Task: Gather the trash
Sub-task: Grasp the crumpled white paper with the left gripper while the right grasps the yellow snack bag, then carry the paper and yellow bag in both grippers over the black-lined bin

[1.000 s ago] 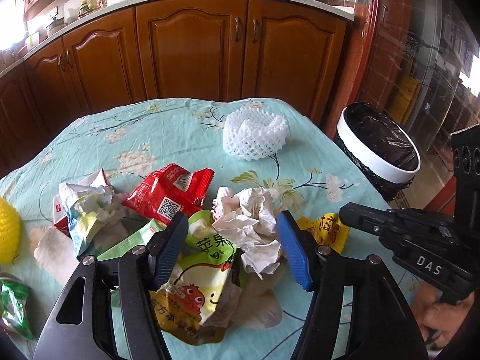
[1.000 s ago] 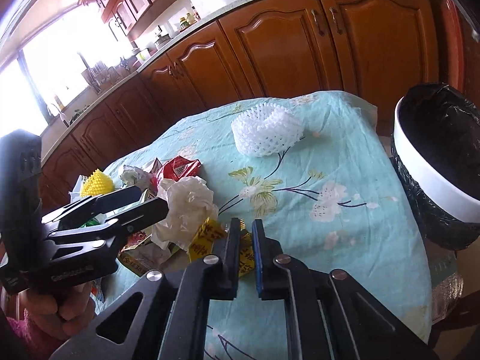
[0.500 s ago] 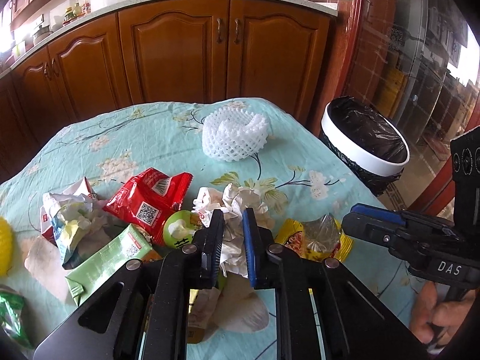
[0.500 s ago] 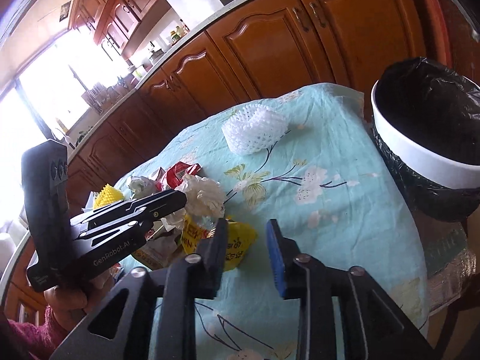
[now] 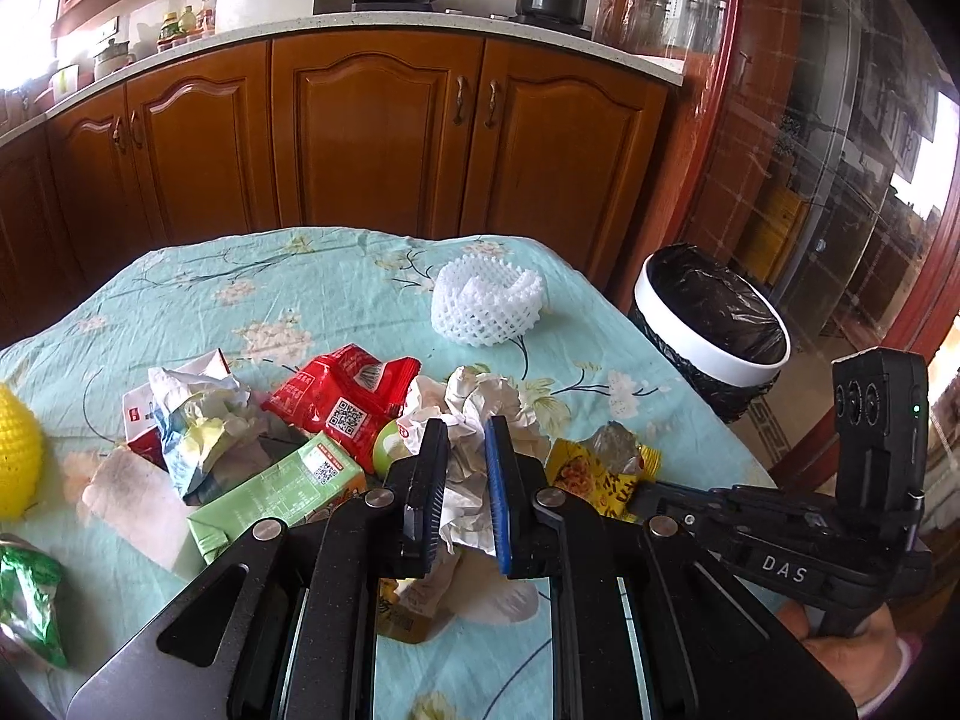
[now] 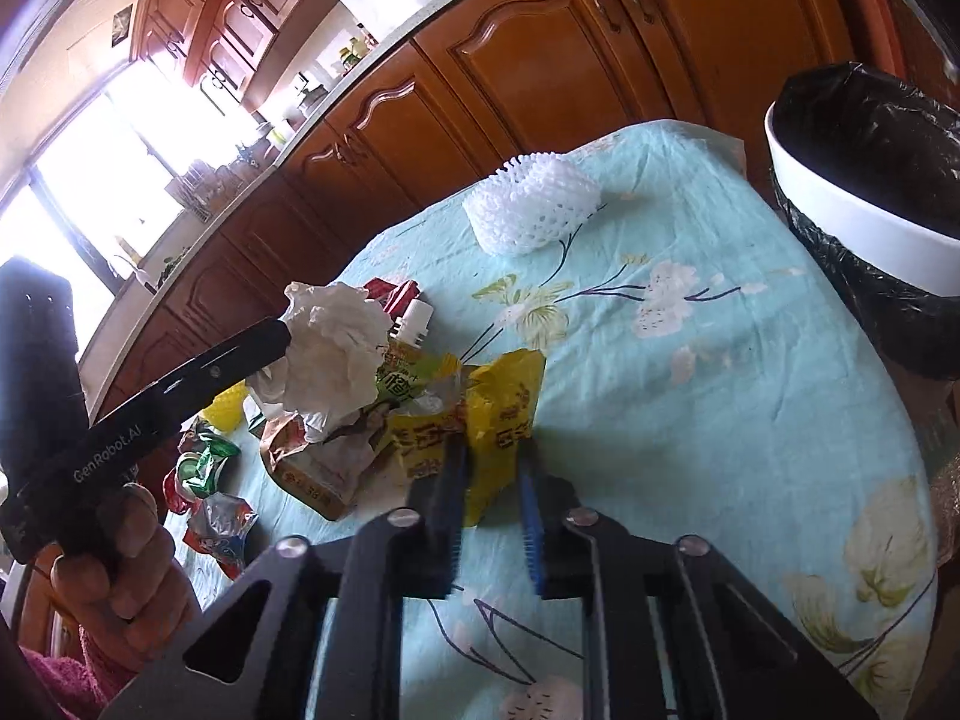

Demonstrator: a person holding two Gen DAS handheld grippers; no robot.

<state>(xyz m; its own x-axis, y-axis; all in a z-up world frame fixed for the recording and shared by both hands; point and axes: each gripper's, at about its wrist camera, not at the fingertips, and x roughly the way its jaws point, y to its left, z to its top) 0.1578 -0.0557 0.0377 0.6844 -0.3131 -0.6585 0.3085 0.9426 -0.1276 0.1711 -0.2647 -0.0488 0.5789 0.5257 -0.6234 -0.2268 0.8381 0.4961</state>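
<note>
My left gripper [image 5: 463, 489] is shut on a crumpled white paper ball [image 5: 480, 414] and holds it above the trash pile; the ball also shows in the right wrist view [image 6: 336, 354]. My right gripper [image 6: 492, 483] has its jaws around the edge of a yellow snack wrapper [image 6: 501, 402], not fully closed; the wrapper also shows in the left wrist view [image 5: 591, 471]. A white bin with a black bag [image 5: 711, 324] stands off the table's right edge, also seen in the right wrist view [image 6: 864, 192].
On the floral tablecloth [image 5: 270, 300] lie a white foam fruit net [image 5: 486, 306], a red wrapper [image 5: 339, 396], a green carton [image 5: 282, 492], crumpled packaging [image 5: 192, 420], a yellow foam net [image 5: 18, 444] and a green wrapper [image 5: 27, 606]. Wooden cabinets stand behind.
My left gripper closed on the paper ball and lifted it. My right gripper opened and moved forward around the yellow wrapper's edge, its jaws now narrowing.
</note>
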